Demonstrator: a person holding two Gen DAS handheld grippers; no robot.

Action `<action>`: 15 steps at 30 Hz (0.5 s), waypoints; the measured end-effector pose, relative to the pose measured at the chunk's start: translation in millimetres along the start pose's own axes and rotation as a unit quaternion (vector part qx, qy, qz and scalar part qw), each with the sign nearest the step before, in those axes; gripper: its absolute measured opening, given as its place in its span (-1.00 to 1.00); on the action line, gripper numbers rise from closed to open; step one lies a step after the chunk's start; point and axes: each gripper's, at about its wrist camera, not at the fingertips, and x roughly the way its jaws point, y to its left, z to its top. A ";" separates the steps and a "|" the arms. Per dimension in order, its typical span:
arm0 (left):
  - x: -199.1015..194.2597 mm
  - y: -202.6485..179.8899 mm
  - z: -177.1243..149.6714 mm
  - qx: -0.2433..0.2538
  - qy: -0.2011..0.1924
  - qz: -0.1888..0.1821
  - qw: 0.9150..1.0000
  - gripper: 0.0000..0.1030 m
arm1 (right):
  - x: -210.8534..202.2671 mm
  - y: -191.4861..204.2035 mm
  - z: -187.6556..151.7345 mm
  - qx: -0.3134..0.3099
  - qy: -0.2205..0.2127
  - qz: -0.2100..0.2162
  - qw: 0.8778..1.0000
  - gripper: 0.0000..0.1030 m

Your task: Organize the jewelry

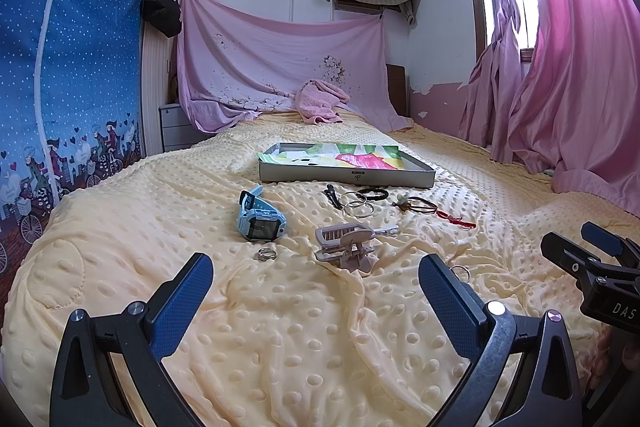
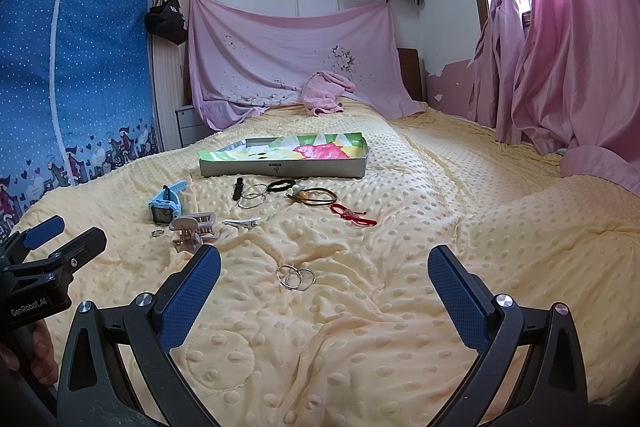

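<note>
Partly hidden behind the wide-spread left gripper, a ring peeks out; right gripper equally wide.

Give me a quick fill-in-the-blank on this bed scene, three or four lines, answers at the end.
1. The shallow grey metal tray is lined with colourful ____.
2. The light blue plastic watch lies on the dimpled ____ blanket.
3. Both the left gripper and the right gripper are ____ and hold nothing.
4. The linked silver rings lie closest ahead of the ____ gripper.

Answers: paper; yellow; open; right
</note>
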 end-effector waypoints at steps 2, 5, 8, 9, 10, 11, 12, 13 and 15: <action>0.0 0.0 0.0 0.000 0.000 0.000 1.000 1.00 | -0.3 -0.1 0.4 0.001 0.000 0.001 1.000 0.98; 0.0 0.0 0.0 0.000 0.000 0.000 1.000 1.00 | -1.2 0.0 0.9 0.000 0.001 0.000 1.000 0.98; 0.0 0.0 0.0 0.000 0.000 0.000 1.000 1.00 | -1.7 0.2 1.0 0.001 0.001 0.001 1.000 0.98; 0.0 0.1 0.0 -0.001 0.000 0.000 1.000 1.00 | -0.2 -1.2 0.8 0.001 0.002 0.001 1.000 0.98; 0.0 0.1 0.0 -0.001 0.000 -0.001 1.000 1.00 | 0.1 -1.0 0.2 0.000 0.002 0.001 1.000 0.98; 0.0 0.0 0.0 0.000 0.000 0.000 1.000 1.00 | 0.8 -0.5 -1.0 0.000 0.002 0.000 1.000 0.98; 0.0 0.0 0.0 0.000 0.000 0.000 1.000 1.00 | 0.5 0.1 -1.2 0.000 0.002 0.001 1.000 0.98; 0.0 0.0 0.0 0.000 0.000 0.000 1.000 1.00 | 0.7 0.4 -1.2 0.000 0.002 0.001 1.000 0.98; 0.0 0.1 0.0 -0.001 0.000 0.000 1.000 1.00 | -0.9 -2.8 -0.4 0.001 0.002 0.000 1.000 0.98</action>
